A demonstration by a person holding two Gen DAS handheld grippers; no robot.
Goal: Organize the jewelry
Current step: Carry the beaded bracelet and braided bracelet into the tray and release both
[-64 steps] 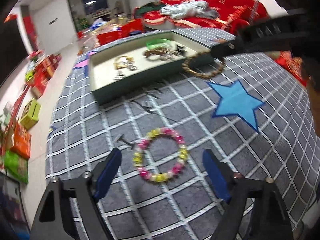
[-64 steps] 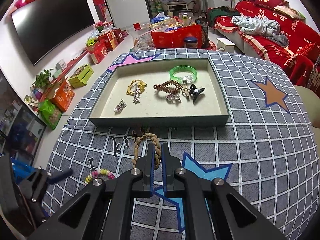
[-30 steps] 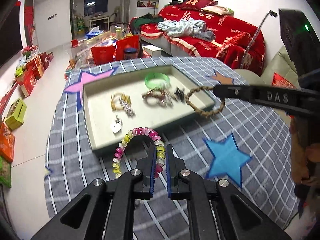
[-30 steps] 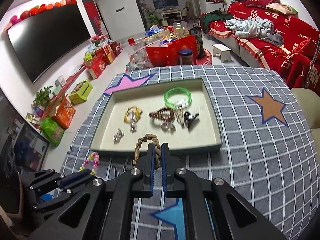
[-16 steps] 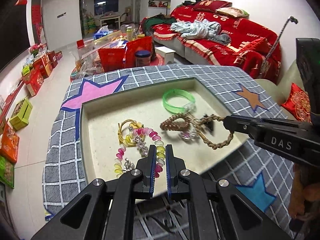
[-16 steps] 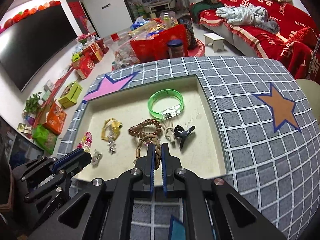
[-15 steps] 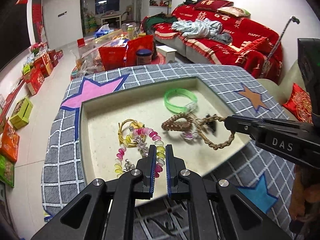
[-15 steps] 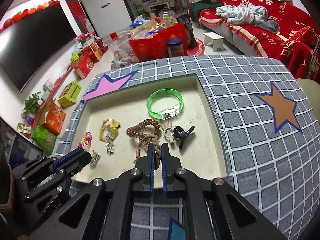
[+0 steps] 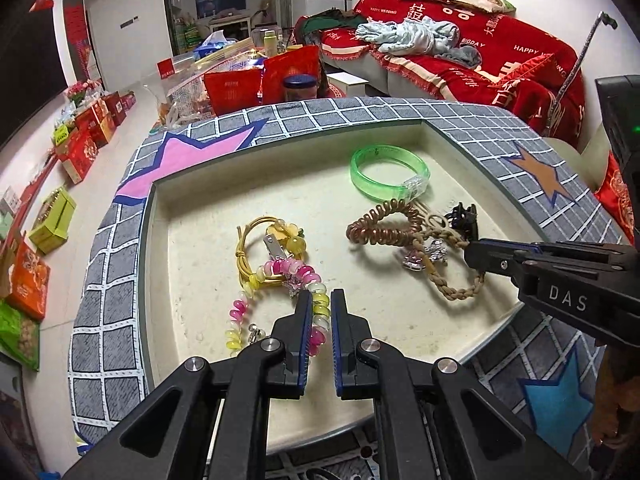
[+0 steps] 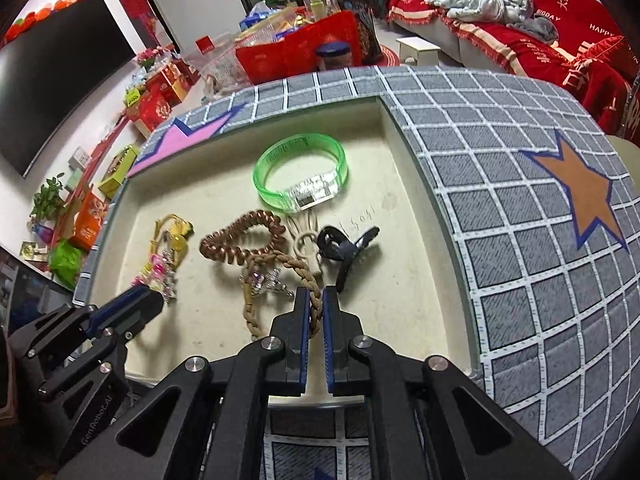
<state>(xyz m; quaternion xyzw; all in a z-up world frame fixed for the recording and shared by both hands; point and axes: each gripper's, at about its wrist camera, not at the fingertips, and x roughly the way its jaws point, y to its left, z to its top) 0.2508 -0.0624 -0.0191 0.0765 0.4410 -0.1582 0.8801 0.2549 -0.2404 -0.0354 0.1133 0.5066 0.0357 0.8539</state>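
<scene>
A shallow tray [image 9: 192,184] with a cream floor sits on the grid-patterned table. My left gripper [image 9: 320,300] is shut on a pink-and-yellow bead bracelet [image 9: 276,276] and holds it low over the tray's left part, above a yellow cord bracelet [image 9: 260,240]. My right gripper [image 10: 316,298] is shut on a brown braided bracelet [image 10: 276,264], held low over the tray's middle; it shows in the left wrist view [image 9: 452,268] too. A green bangle [image 10: 300,178], a copper coil hair tie [image 10: 240,240], a black clip [image 10: 344,248] and a small silver charm [image 10: 264,280] lie in the tray.
The tray [image 10: 440,208] has raised walls on all sides. The table cloth [image 10: 520,200] carries an orange star at the right and a pink star [image 9: 184,152] at the far left. Red boxes and a red sofa [image 9: 460,40] stand beyond the table.
Both grippers have moved forward and down over the tray, each still holding its bracelet. The bracelets now hang just above or on the tray floor.
</scene>
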